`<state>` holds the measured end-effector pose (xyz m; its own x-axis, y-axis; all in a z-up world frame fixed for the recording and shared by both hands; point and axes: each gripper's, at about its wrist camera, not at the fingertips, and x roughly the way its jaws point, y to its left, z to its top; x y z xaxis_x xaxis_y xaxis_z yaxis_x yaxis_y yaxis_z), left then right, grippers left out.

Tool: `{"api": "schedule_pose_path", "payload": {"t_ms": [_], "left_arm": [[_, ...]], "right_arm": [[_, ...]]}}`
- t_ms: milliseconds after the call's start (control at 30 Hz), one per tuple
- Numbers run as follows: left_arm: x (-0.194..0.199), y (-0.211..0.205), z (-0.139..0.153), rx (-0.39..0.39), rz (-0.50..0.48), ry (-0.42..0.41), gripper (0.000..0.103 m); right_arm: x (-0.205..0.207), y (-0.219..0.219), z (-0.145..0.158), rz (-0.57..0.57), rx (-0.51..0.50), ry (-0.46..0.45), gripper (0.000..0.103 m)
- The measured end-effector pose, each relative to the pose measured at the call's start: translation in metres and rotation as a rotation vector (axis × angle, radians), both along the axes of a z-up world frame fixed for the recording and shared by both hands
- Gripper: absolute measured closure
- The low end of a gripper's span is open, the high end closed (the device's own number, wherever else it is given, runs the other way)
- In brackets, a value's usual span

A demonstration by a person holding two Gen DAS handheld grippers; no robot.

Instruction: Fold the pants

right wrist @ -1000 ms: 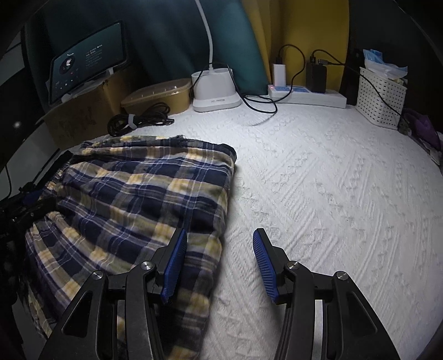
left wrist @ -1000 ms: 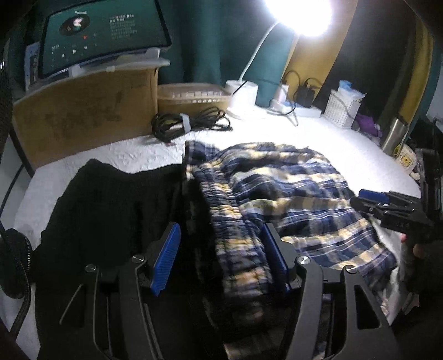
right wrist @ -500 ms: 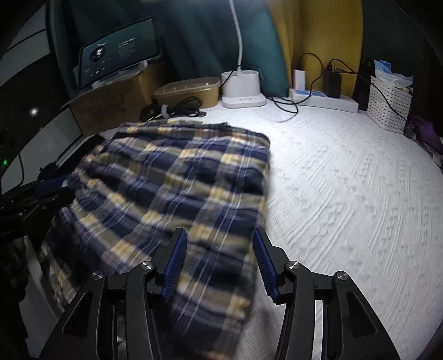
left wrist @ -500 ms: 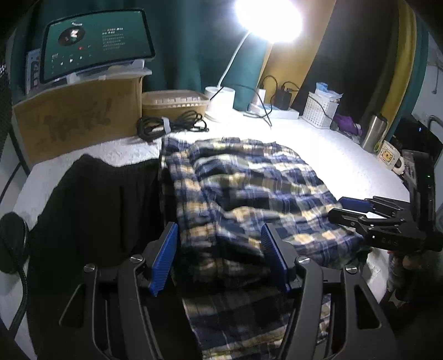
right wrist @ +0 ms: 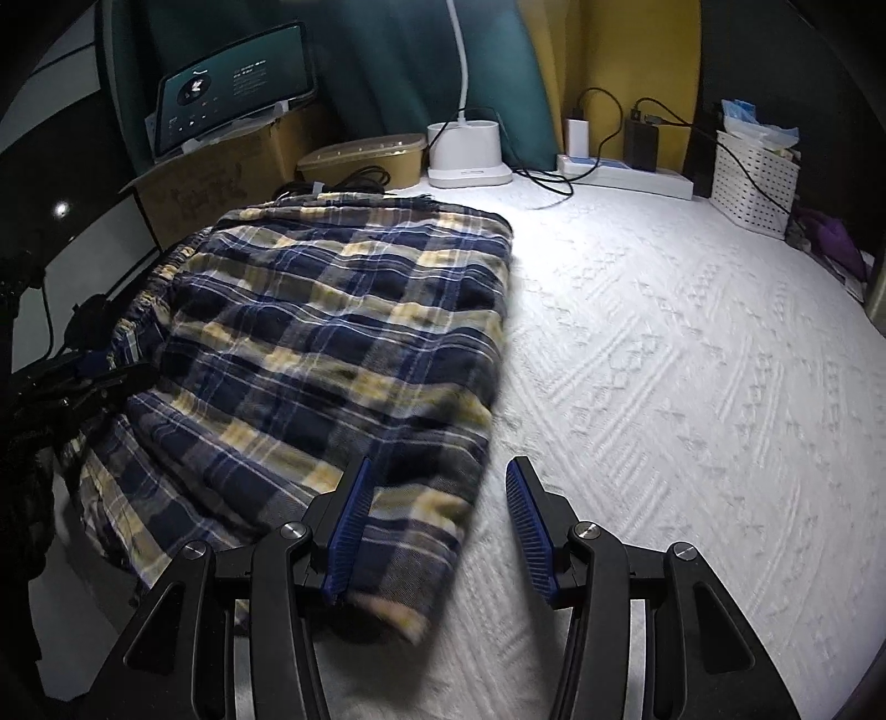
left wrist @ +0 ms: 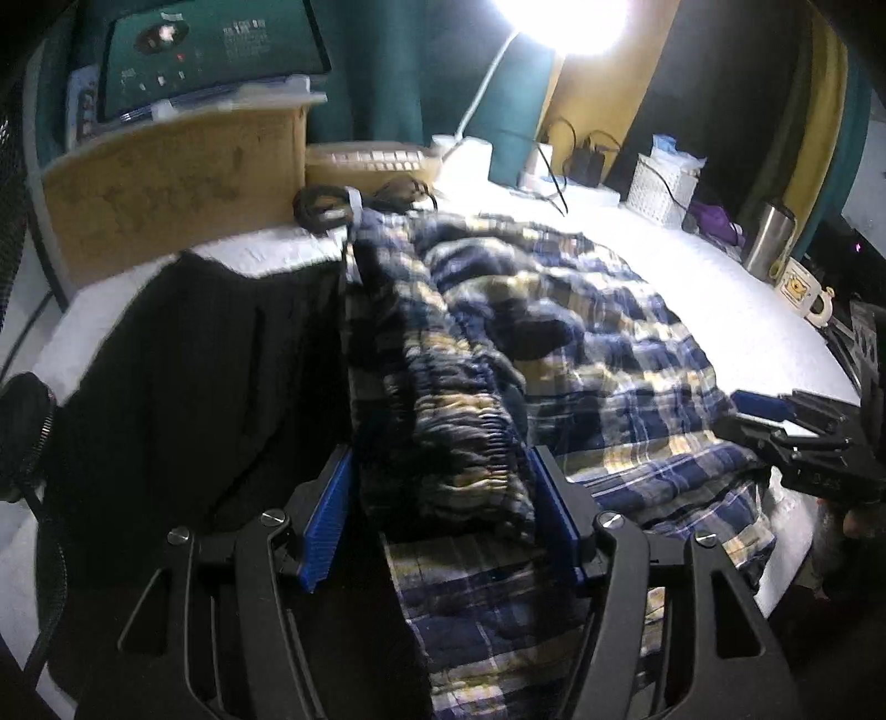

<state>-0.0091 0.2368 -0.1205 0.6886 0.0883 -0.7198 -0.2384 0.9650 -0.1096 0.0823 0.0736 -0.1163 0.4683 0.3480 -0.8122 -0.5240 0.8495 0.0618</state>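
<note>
The left tongs [left wrist: 440, 515] stand parted with the bunched elastic waistband of the pants [left wrist: 554, 354] between their blue pads; whether the pads press on the cloth I cannot tell. The right tongs [right wrist: 434, 526] are released, their left pad over the pants' near corner, their right pad over bare white cloth of the surface [right wrist: 692, 360]. The plaid pants lie spread along the near left part of the surface, one end hanging over the near edge. Just left of them lies a black garment [left wrist: 183, 376]. Toward the far edge sit a coiled cable [left wrist: 354, 202], a cardboard box [left wrist: 166, 183] with a screen [left wrist: 210, 50] on it, a shallow tub [right wrist: 365, 158], a white lamp base [right wrist: 468, 155], a power strip [right wrist: 626, 171] and a white basket [right wrist: 756, 183]. A steel cup [left wrist: 772, 235] and a mug [left wrist: 800, 285] stand at the right edge.
</note>
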Motion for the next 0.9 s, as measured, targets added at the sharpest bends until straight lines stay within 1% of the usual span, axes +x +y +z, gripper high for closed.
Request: {"api": "schedule_pose_path", "payload": {"t_ms": [100,167,267,367,500,800,900], "left_arm": [[-0.008,-0.005,0.015,0.025,0.033,-0.069,0.040],[-0.013,-0.010,0.026,0.026,0.038,-0.116,0.040],[-0.014,-0.017,0.037,0.038,0.031,-0.149,0.040],[-0.010,-0.028,0.042,0.056,0.010,-0.152,0.040],[-0.003,-0.048,0.042,0.062,-0.038,-0.135,0.040],[0.016,-0.097,0.035,0.036,-0.124,-0.104,0.040],[0.020,-0.113,0.037,0.044,-0.151,-0.105,0.039]], "right_arm": [[-0.003,-0.009,0.004,-0.013,0.005,-0.007,0.051],[-0.007,-0.015,0.008,-0.017,0.007,-0.017,0.051],[-0.011,-0.025,0.014,-0.029,0.011,-0.033,0.051],[-0.015,-0.035,0.019,-0.047,0.016,-0.047,0.051],[-0.019,-0.051,0.027,-0.078,0.023,-0.064,0.051],[-0.029,-0.097,0.040,-0.168,0.029,-0.097,0.051],[-0.032,-0.112,0.043,-0.199,0.033,-0.108,0.049]]}}
